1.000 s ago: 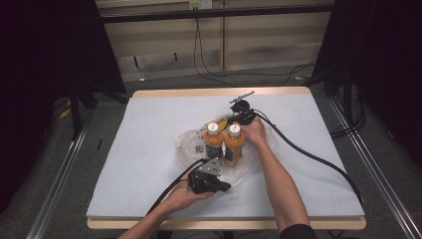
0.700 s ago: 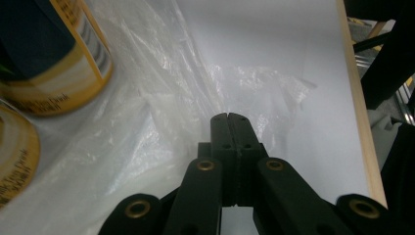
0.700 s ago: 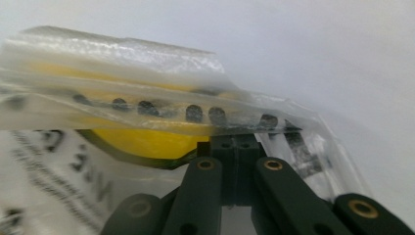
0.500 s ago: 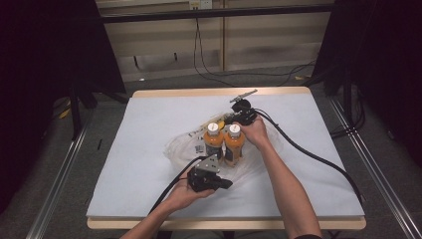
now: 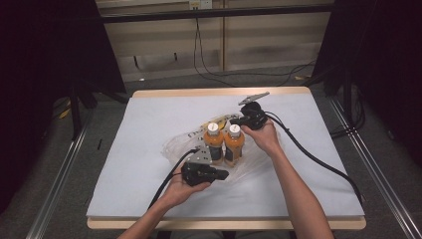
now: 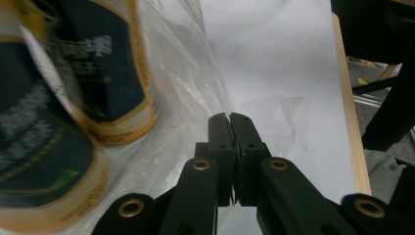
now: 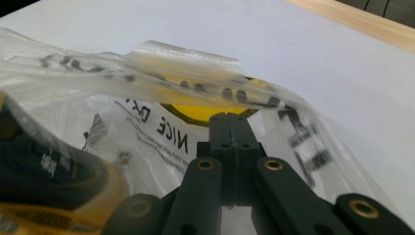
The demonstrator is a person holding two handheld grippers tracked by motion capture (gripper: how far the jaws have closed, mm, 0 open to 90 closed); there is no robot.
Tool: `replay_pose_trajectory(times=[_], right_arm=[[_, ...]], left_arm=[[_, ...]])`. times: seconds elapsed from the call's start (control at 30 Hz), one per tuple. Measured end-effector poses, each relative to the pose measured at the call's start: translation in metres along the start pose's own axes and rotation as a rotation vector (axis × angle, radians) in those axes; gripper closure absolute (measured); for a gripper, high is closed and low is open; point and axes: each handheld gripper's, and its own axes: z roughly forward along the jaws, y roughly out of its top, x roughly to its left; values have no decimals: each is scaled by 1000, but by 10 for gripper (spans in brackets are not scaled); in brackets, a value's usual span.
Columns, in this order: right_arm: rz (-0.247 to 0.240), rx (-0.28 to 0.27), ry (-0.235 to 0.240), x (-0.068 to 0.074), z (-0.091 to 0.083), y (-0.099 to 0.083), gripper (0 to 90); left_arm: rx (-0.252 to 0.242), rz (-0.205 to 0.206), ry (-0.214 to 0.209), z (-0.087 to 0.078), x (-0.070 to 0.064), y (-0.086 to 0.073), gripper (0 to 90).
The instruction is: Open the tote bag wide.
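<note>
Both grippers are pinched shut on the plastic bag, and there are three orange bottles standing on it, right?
Not quite: there are two orange bottles, not three, as the high view shows. The rest holds: the left gripper and the right gripper each have their jaws closed on the plastic bag, seen in their own gripper views.

A white sheet (image 5: 149,149) covers the wooden table (image 5: 224,222) beneath both tongs; black cables (image 5: 209,64) trail over grey floor beyond them; metal rails (image 5: 54,199) flank either side.
</note>
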Motion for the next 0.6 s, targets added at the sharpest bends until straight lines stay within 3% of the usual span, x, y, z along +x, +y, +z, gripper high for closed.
replay_pose_trajectory(times=[0.27, 0.53, 0.6], right_arm=[[-8, -57, -12, 1, -31, -11, 900], [-23, -102, -28, 5, -65, -29, 825], [-24, -108, -29, 6, -72, -34, 814]], left_arm=[[-36, -19, 60, -16, 8, 2, 809], [-66, -35, 133, -35, 11, 1, 641], [-48, -30, 152, -41, 12, -1, 604]])
